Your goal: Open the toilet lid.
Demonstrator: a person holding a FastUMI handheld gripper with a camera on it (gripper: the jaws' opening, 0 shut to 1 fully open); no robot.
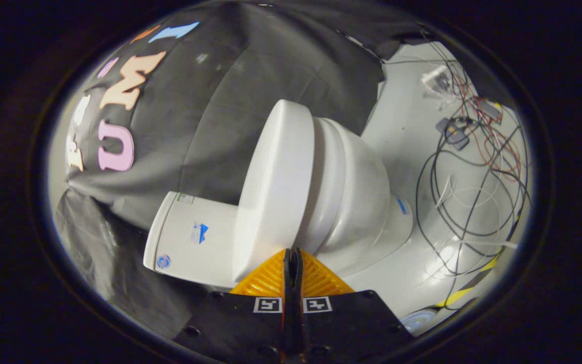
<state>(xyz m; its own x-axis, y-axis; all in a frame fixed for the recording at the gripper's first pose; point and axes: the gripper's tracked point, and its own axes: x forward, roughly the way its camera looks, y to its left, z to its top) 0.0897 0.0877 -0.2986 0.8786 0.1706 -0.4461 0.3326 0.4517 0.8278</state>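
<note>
The toilet lid [278,187] lies down over the seat and bowl [356,197], its broad white top facing the camera's 9 o'clock side because the view is rolled over; it sits just ahead of the fingertips, running from them toward 12 o'clock. The tank [192,240] joins the lid's hinge end at about 10 o'clock from the tips, with small stickers on its face. Behind both hangs the black cloth wall [210,101]. On the far side of the bowl, from 1 to 3 o'clock, the pale floor [407,136] carries a tangle of cables [473,192] and small electronic parts.

The gripper [293,260] has its two fingers brought together with only a thin dark slit between them, and nothing is clamped in it. The tips point at the lower edge of the lid near where lid meets seat, though whether they touch it I cannot tell.

By my reading this is the approach step: the lid is not yet raised. The next move calls for getting a fingertip under the lid's free rim (the end away from the tank, up at 12 o'clock), then swinging it back toward the tank about its hinge, without slipping off the smooth plastic.
</note>
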